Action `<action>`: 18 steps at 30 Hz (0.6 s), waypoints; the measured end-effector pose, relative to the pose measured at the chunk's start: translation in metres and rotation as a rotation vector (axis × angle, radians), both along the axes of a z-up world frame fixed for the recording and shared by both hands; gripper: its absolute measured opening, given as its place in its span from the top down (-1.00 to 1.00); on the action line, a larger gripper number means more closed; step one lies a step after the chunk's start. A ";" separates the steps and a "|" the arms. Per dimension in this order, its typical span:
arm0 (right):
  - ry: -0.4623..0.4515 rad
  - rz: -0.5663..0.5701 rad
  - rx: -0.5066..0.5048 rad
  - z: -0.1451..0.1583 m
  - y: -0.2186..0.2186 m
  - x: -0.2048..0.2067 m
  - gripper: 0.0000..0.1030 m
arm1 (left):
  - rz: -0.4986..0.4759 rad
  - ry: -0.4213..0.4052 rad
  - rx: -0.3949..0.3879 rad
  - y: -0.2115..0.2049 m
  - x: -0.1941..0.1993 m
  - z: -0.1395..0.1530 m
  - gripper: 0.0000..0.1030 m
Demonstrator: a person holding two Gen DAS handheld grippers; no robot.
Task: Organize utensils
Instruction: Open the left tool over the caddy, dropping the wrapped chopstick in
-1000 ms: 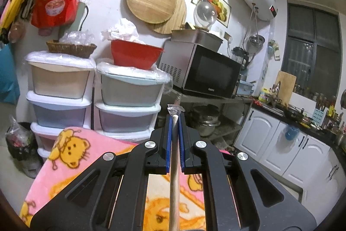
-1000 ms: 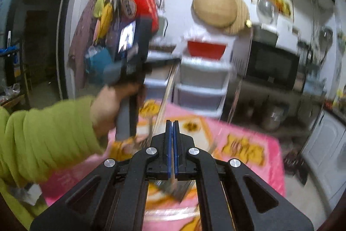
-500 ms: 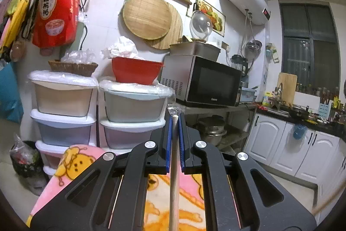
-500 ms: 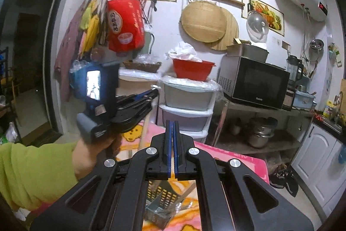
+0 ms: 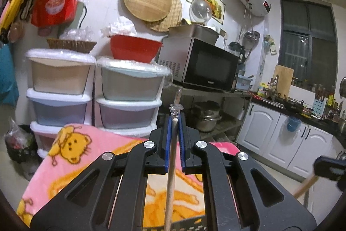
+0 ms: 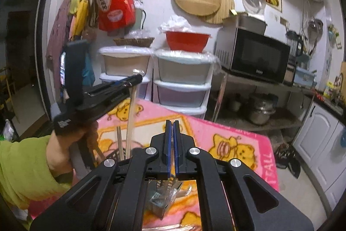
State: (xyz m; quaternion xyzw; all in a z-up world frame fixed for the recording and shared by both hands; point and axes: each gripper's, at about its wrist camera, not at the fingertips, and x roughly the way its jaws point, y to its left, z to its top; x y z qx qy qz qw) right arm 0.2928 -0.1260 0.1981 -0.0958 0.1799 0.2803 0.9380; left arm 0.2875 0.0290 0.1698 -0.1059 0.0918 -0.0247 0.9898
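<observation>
Below, the chopstick runs beyond view.

A pale wooden chopstick stands nearly upright, pinched near its top, its lower end reaching down over the pink cartoon blanket. More chopsticks stand beside it — upright too. On that blanket lies a metal mesh utensil holder, tilted, with metal forks in it.

The right gripper is hanging over the pink cartoon blanket with its jaws pressed together and nothing between them. To its left, a hand in a green sleeve is holding the left gripper, which is clamping a wooden chopstick pointing down toward a mesh utensil basket.
</observation>
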 end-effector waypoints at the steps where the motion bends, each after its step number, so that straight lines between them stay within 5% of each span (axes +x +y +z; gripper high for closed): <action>1: 0.006 -0.002 -0.003 -0.003 0.000 0.001 0.94 | -0.008 0.009 -0.008 0.001 -0.001 -0.002 0.74; 3: 0.024 -0.007 -0.007 -0.010 0.000 0.002 0.86 | -0.018 0.013 -0.017 0.004 -0.005 -0.004 0.38; 8: 0.060 -0.019 0.006 -0.024 -0.006 0.005 0.74 | -0.033 0.023 -0.022 0.008 -0.015 -0.008 0.32; 18: 0.067 -0.037 0.016 -0.032 -0.017 -0.008 0.41 | -0.058 0.045 -0.085 0.022 -0.041 -0.010 -0.24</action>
